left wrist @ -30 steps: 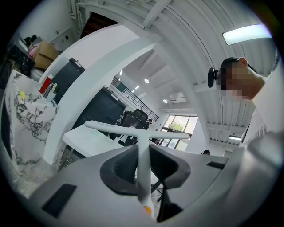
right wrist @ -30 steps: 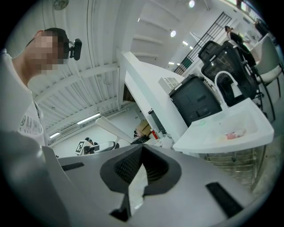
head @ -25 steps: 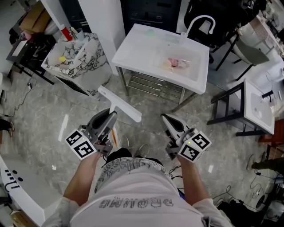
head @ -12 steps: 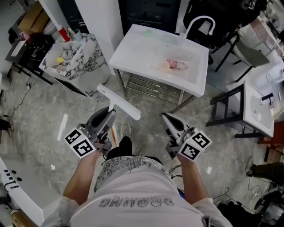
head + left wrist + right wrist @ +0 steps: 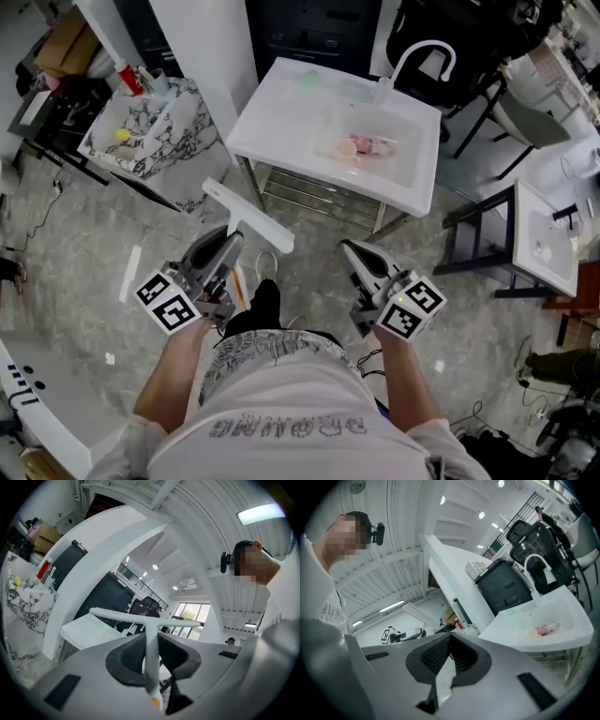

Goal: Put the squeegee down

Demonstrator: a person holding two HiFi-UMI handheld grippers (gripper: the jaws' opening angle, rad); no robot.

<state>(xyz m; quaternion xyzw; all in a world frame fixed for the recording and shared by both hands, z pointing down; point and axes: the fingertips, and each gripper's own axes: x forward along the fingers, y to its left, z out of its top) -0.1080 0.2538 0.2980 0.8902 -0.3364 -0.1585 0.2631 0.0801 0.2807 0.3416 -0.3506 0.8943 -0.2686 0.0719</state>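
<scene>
The squeegee is white, with a long blade across a thin handle. My left gripper is shut on its handle and holds it out level, blade ahead, over the floor in front of the sink table. In the left gripper view the handle runs between the pads, with the blade beyond the left gripper. My right gripper is level beside it, shut with nothing in it. The right gripper view shows the right gripper with pads together and the squeegee off to the left.
The white sink table has a curved faucet and a pink item in its basin. A marble counter with bottles stands at the left. A dark frame and a white table stand at the right. The floor is grey marble.
Both grippers have moved together toward the sink table, which now lies a little nearer in the head view. A foot has stepped forward. Both grips are unchanged.
</scene>
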